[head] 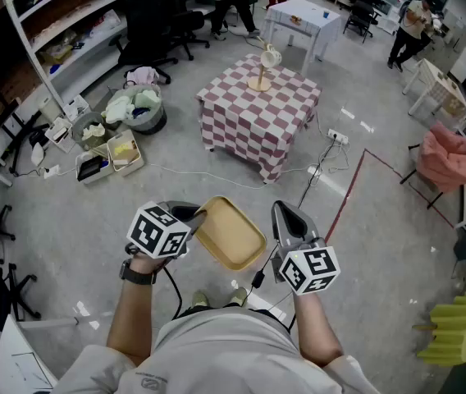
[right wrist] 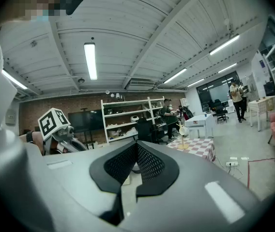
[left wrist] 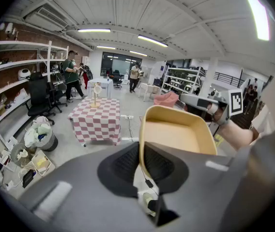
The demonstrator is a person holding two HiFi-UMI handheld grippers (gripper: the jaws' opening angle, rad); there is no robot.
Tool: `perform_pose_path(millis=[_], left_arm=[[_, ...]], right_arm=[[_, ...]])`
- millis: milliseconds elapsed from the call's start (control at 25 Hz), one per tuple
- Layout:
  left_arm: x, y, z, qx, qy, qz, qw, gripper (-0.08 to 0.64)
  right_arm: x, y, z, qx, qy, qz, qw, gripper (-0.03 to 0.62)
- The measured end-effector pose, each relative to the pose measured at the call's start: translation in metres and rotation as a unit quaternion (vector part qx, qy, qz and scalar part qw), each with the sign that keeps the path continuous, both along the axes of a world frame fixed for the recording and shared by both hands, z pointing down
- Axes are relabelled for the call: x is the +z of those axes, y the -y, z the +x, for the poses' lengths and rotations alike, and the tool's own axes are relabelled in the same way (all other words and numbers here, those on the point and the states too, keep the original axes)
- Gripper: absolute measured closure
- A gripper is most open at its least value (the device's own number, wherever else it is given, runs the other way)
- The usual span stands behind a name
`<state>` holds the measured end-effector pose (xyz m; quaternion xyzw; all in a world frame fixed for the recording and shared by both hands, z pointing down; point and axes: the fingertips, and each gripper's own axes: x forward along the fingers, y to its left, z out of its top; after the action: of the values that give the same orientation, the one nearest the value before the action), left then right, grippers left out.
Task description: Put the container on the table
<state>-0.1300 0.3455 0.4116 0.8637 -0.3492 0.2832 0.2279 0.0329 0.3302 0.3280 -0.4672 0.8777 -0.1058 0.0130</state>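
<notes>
1. Tan plastic container sits at lower centre of the head view, in the air in front of my body. It is well apart from the checkered table at upper centre.
2. My left gripper is clamped on one end wall of the container. In the left gripper view the thin rim runs edge-on between the pads. My right gripper is just beside the container's far end, not touching it, with its pads closed on nothing.
3. Orientation: the open side faces up and the tray is roughly level. In the head view its long axis runs from upper left to lower right, and the free end points toward my right gripper.
4. Risk, grip: I am holding by one wall only, so the whole tray hangs off that end. My guess is that a jolt could make it droop or twist out of the pads.
5. Risk, path: a white cable lies across the floor between me and the table. I could snag a foot on it.
6. Risk, landing: a wooden stand with a mug is on the table's far side. Setting the tray down near it could knock it over, so I would use the near side.
</notes>
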Motion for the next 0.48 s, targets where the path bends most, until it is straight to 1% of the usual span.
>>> perform_pose_path(millis=[320, 480], left_arm=[[0.006, 0.002, 0.019, -0.002, 0.004, -0.004, 1.0, 0.534], [0.01, 0.004, 0.03, -0.007, 0.006, -0.004, 0.9999, 0.534]], right_arm=[[0.006, 0.004, 0.02, -0.002, 0.002, -0.002, 1.0, 0.584], [0.011, 0.006, 0.029, -0.013, 0.016, -0.009, 1.0, 0.583]])
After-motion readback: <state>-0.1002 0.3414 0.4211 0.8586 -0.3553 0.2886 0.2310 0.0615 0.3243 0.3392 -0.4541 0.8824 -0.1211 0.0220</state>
